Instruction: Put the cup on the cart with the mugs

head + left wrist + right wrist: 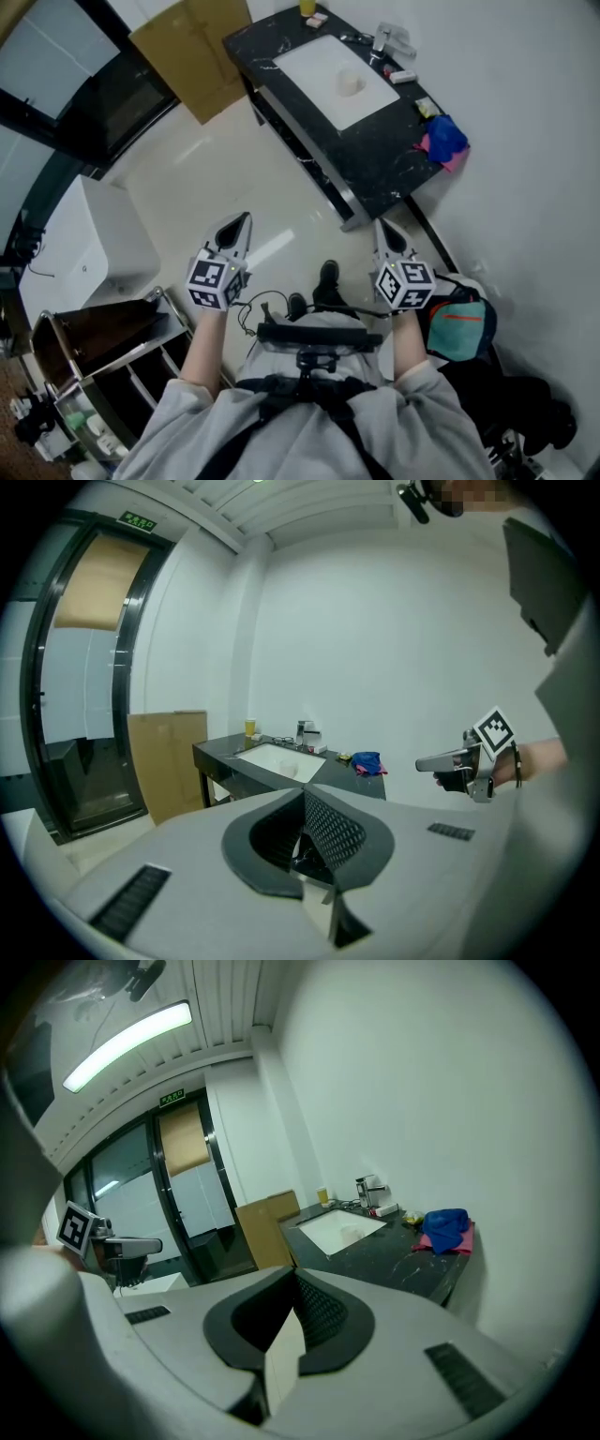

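Observation:
A pale cup (350,84) stands inside the white sink (319,56) set in a black counter (394,159) ahead of me; the right gripper view shows the cup (352,1233) too. Both grippers hang in mid-air over the floor, well short of the counter and pointing toward it. My left gripper (234,230) (305,794) is shut with nothing in it. My right gripper (387,234) (292,1274) is likewise shut and empty. A metal cart (103,356) with shelves stands at my lower left; what sits on it is too small to tell.
On the counter are a yellow cup (307,7), a faucet (382,39) and a blue cloth (443,138). A cardboard sheet (192,52) leans by glass doors. A white box (89,244) sits left of me, a teal bag (459,328) at my right.

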`<state>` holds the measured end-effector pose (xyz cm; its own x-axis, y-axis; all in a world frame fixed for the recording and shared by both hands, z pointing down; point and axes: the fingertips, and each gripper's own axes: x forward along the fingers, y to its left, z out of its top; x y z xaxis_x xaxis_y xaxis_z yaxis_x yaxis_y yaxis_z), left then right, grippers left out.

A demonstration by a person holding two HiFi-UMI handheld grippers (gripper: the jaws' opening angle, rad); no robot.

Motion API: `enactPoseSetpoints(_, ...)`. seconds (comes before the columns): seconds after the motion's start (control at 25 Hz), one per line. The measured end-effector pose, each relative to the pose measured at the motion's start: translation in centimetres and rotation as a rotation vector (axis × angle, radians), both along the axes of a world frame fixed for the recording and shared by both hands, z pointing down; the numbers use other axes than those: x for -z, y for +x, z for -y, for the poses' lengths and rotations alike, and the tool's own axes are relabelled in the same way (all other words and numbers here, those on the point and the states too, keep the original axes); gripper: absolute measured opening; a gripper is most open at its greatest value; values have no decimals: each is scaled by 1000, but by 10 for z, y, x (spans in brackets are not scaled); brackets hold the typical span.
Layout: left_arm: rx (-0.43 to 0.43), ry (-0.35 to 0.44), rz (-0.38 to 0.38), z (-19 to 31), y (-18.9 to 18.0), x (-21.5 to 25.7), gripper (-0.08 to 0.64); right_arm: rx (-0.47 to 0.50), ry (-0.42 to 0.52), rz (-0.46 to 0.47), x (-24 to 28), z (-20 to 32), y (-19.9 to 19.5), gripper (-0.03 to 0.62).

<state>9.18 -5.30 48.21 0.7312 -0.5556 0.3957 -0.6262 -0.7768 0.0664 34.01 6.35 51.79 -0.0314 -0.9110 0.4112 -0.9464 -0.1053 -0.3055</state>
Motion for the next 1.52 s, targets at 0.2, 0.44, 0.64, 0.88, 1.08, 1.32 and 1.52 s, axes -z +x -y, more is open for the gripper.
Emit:
enactPoseSetpoints(0.2,-13,19,5,30,39,8,2,34,14,7,3,44,23,9)
enactPoseSetpoints(0.44,-25,48,15,59,84,23,2,97,26,-8,6,88,45,9)
enactPoseSetpoints(0.64,-54,39,26,81,105,29,2,102,44,-7,17,122,59,9)
enactPoseSetpoints(0.88,-139,44,20,117,136,29,2,121,51,-20,21,175,70,9)
enactPoseSetpoints(1.08,-226,34,8,166,149,22,2,55,13,-38,14,228,75,9)
enactPoseSetpoints(1.32,-329,36,6,225,163,21,2,28,-40,-101,7,289,76,44)
enactPoseSetpoints(1.52,-405,34,-8,269,181,19,2,123,-146,-264,-6,349,86,197)
